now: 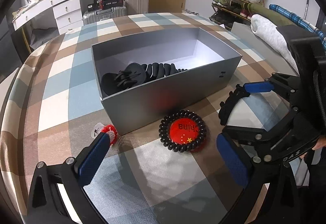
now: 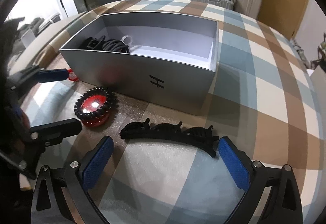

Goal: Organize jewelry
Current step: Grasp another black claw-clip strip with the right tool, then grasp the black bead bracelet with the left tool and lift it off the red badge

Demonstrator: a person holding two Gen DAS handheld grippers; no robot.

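The right tongs [image 2: 166,159] are spread wide around the black hair clip [image 2: 169,135] on the counter [image 2: 264,101]. It looks light, hard and bumpy; pinch its middle. The left tongs [image 1: 163,154] gape near the coil hair tie [image 1: 182,130]. Behind sits the gray box [image 2: 142,73].

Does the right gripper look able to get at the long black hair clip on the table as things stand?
Probably yes. The right gripper is open, its tongs on either side of the black hair clip, which lies free on the checked tablecloth with nothing over it; the grey box stands behind.
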